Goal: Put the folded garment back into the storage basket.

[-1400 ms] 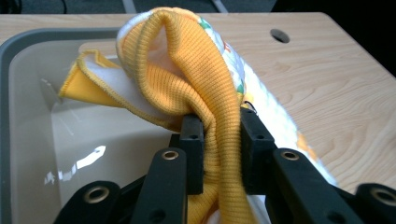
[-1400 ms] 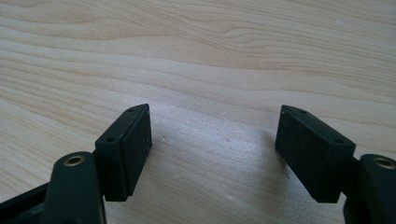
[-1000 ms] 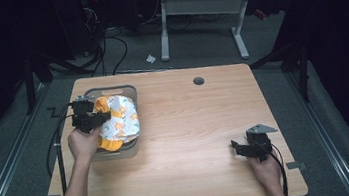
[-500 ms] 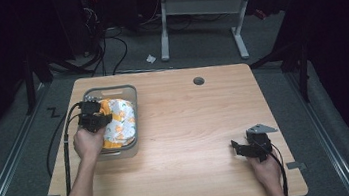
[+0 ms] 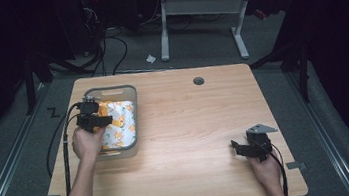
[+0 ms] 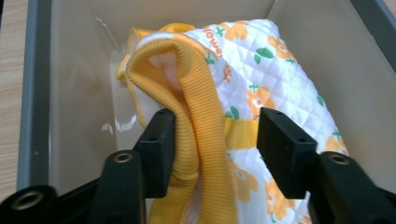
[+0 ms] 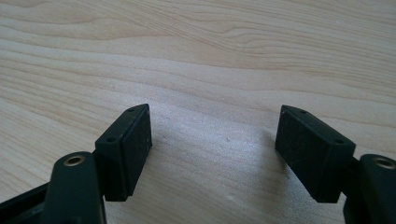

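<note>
While the right gripper [image 5: 242, 149] is resting near the table's [image 5: 191, 126] front right corner, its 2 jaws are standing wide apart over bare wood, nothing between them; the right hand [image 5: 266, 170] is gripping it from behind, forearm coming in from the bottom edge. Farther off, at the left side, the left gripper [image 5: 95, 119] is hanging over the grey bin [image 5: 135, 114], pointing down into it. In the left gripper view its jaws have just been opening and are now standing apart, with the cloth's [image 6: 261, 70] ribbed yellow cuff [image 6: 196, 93] lying between them: the cuff is brushing the left-hand jaw, clear of the other. The cloth, white quilting with orange flowers, is lying bunched inside the bin, filling its middle and far part. Compared with 1 second ago, the left gripper is sitting a little nearer the bin's left rim, while the right gripper is keeping its spot. The left hand [image 5: 87, 141] is wrapping the gripper from below, forearm stretching straight up from the table's front edge.
</note>
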A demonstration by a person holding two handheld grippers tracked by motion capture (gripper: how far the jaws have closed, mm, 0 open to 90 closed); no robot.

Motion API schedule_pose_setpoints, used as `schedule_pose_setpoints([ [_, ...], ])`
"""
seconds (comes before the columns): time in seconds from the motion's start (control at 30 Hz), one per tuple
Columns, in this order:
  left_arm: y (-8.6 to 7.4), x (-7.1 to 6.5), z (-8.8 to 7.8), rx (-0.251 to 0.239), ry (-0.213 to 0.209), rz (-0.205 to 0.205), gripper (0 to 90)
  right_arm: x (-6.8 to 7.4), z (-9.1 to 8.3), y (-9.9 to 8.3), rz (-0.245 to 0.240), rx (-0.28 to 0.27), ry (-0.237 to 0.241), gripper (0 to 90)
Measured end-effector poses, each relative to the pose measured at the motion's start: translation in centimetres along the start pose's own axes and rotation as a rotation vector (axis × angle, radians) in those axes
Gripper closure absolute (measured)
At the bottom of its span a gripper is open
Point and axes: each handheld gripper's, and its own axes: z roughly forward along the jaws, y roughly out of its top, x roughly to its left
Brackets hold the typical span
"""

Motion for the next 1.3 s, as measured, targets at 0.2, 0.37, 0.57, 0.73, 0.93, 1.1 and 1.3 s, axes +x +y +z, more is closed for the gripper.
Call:
schedule_pose_setpoints([
  [0.2,0.0,-0.1,-0.7,-0.032,0.011,-0.003,39.2,0.0,0.0,0.0,0.0,0.0,0.0,27.4],
  [0.37,0.0,-0.1,-1.9,-0.08,-0.004,-0.012,37.8,0.0,0.0,0.0,0.0,0.0,0.0,27.3],
  [0.57,-0.3,-0.4,-2.9,-0.121,-0.031,-0.01,37.5,0.0,0.0,0.0,0.0,0.0,0.0,27.4],
  [0.73,-0.5,-1.2,-3.7,-0.153,-0.057,0.012,37.5,0.0,0.0,0.0,0.0,0.0,0.0,27.4],
  [0.93,-0.7,-2.5,-4.7,-0.189,-0.096,0.045,37.4,0.0,0.0,0.0,0.001,0.0,0.0,27.4],
  [1.1,-1.2,-3.5,-5.4,-0.217,-0.117,0.068,37.3,0.0,0.0,0.0,0.0,0.0,0.0,27.4],
  [1.3,-1.7,-4.2,-5.7,-0.226,-0.139,0.078,37.1,0.0,0.0,0.0,0.0,0.0,0.0,27.4],
])
